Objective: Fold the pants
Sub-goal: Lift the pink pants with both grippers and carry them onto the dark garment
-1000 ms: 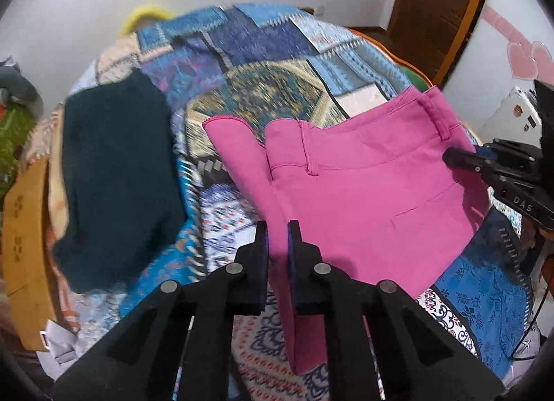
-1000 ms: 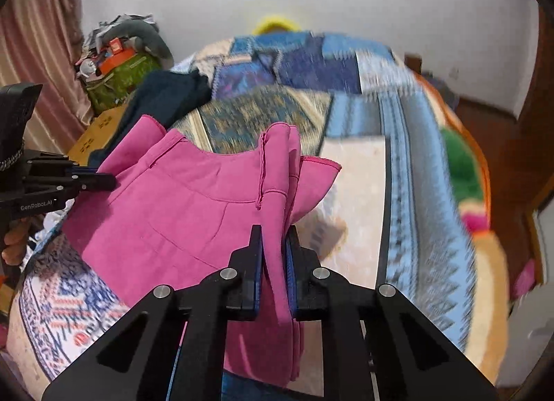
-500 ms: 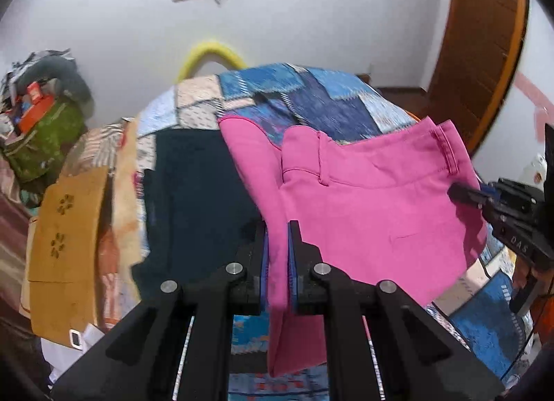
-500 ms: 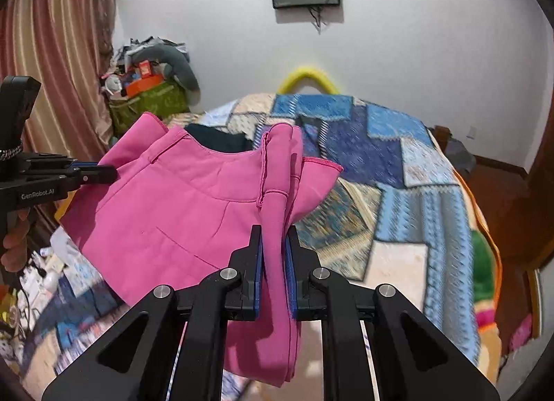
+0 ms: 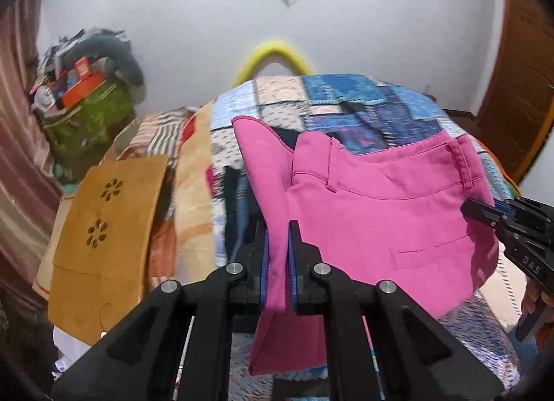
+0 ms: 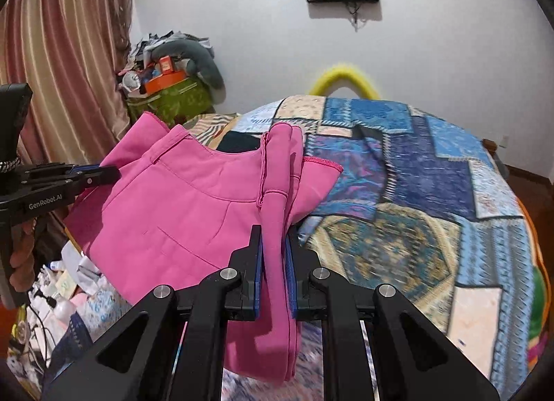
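**Pink pants held aloft by both tongs**

Left wrist view: the left tongs clamp a fold of the pink pants at lower centre, above the patchwork bed.

Right wrist view: the right tongs pinch the pants' bunched edge; a dark garment, blurred, seemingly lies behind.
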